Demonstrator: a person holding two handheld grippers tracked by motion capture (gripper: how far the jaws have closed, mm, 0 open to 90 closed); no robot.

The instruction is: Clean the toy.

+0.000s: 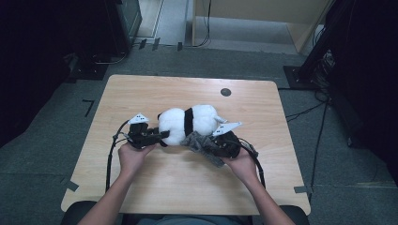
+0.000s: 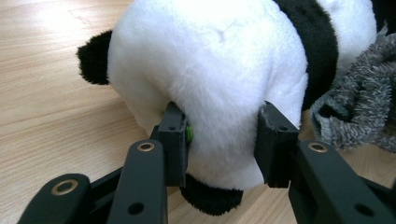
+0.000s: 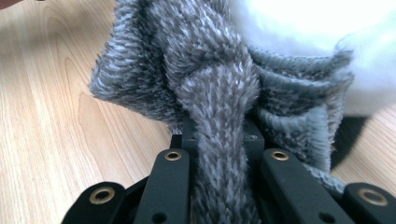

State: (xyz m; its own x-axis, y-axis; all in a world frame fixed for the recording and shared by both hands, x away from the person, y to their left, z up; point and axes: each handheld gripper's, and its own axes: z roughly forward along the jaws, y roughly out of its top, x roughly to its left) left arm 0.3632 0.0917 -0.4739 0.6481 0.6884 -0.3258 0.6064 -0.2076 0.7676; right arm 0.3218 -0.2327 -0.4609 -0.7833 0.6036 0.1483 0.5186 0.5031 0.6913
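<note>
The left gripper has its 2 pads pressed into the white rump of the plush panda, and the right gripper is clamped on a bunched fold of the grey fuzzy sock. The panda lies on its side near the middle of the table, the sock touching its near side. The left hold is only on soft pile, so a tug from the sock side could let the plush squirm out; the thick fold could also slip loose. The panda's face is out of sight, and I cannot tell whether the sock is already around a leg.
</note>
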